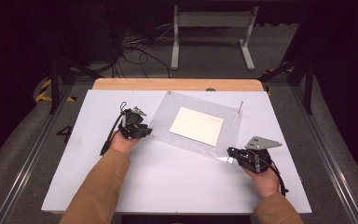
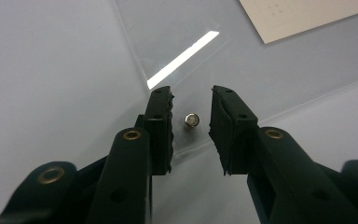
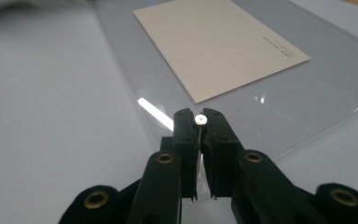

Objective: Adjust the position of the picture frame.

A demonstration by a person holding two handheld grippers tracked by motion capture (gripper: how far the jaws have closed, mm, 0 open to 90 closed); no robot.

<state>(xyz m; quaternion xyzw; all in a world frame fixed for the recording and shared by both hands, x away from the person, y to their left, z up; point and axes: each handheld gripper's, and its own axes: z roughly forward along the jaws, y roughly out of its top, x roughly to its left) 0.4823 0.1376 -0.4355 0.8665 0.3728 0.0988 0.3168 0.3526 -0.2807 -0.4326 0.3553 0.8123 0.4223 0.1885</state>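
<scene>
We are working on a clear acrylic sheet (image 1: pixel 193 123) that lies skewed across the middle of the tabletop (image 1: pixel 168 182), reaching toward its far edge, with a cream card (image 1: pixel 196 125) under or on it and small metal pins standing at its corners; one thin pin (image 1: pixel 240 108) rises upright at the sheet's far right corner. Our left gripper (image 2: pixel 192 105) stands at the sheet's left corner with its jaws partly open, straddling a short metal stud (image 2: pixel 192 120) without the pads touching it. Our right gripper (image 3: pixel 201 122) is at the sheet's near right corner, its jaws closed on a slim white-headed pin (image 3: pixel 201 120) clamped between the pad tips. We judge these pins light, stiff and slippery, easy to flick away or drop, so each wants a square pinch on its shank, close under the head. The sheet itself looks rigid but slick and prone to sliding on the smooth tabletop. The high view gives us the whole layout and the far pin, though there the jaws are too small to read; the left gripper view shows the gap either side of the stud, and the right gripper view shows the pin's head pinched at the jaw tips and the faint print on the card.
</scene>
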